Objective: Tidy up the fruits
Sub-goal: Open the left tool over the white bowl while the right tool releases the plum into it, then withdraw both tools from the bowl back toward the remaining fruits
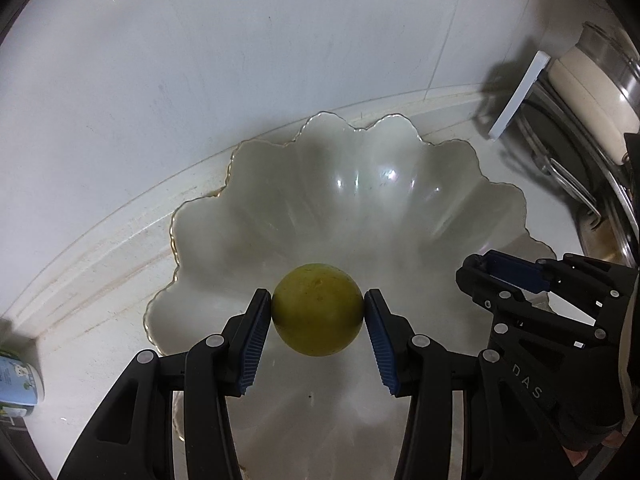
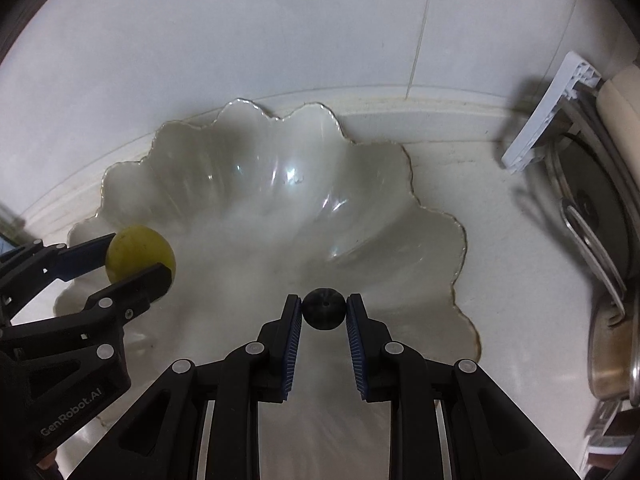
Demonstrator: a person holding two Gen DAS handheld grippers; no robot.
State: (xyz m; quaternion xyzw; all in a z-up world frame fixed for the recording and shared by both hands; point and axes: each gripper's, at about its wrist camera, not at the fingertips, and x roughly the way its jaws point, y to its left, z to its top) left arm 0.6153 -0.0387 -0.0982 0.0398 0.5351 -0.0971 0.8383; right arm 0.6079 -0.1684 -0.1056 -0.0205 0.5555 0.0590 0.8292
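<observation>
**Two fruits held over scalloped bowl, release pending**

Risk: both fruits are round and pinched only near the pad tips. Judged likely to roll on the bowl's [image 1: 400, 208] sloped glossy wall if let go high; the two grippers sit near each other over one bowl, so a clash is possible.

Left gripper [image 1: 318, 312], lower centre of the left view, is clamped on a yellow-green round fruit [image 1: 318, 310], pads on its sides. Right gripper [image 2: 323, 310], lower centre of the right view, grips a small dark round fruit [image 2: 323, 308]. Both hang above the bowl interior.
</observation>
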